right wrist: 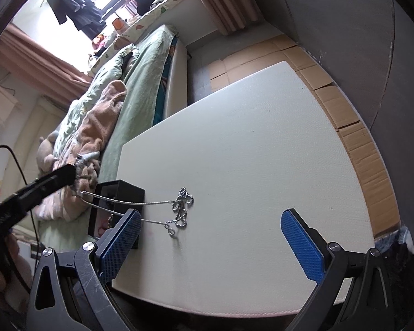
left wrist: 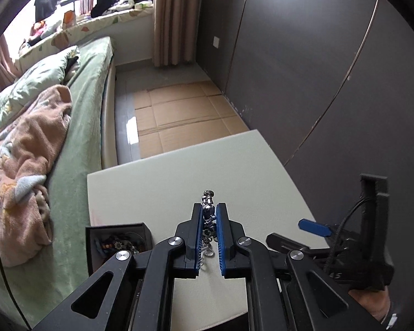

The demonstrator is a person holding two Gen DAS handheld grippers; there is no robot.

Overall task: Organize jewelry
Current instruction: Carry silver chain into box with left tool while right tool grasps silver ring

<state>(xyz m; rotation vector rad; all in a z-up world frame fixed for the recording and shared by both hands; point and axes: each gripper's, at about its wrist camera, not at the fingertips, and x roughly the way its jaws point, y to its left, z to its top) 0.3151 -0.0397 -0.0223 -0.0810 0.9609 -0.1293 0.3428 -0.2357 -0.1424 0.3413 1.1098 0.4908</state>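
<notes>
Two thin wire strands of a silver beaded-chain necklace (right wrist: 179, 209) stretch up toward ten o'clock, its beads trailing on the white tabletop (right wrist: 262, 138). Left gripper (left wrist: 209, 218) fingers pinch it; right gripper (right wrist: 211, 218) fingers stand wide. Lift slowly, clearing tangles, toward the small black box (left wrist: 118, 241) holding mixed trinkets.

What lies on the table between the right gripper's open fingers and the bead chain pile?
Right wrist view: bare white table only between the right gripper and the bead chain.
</notes>
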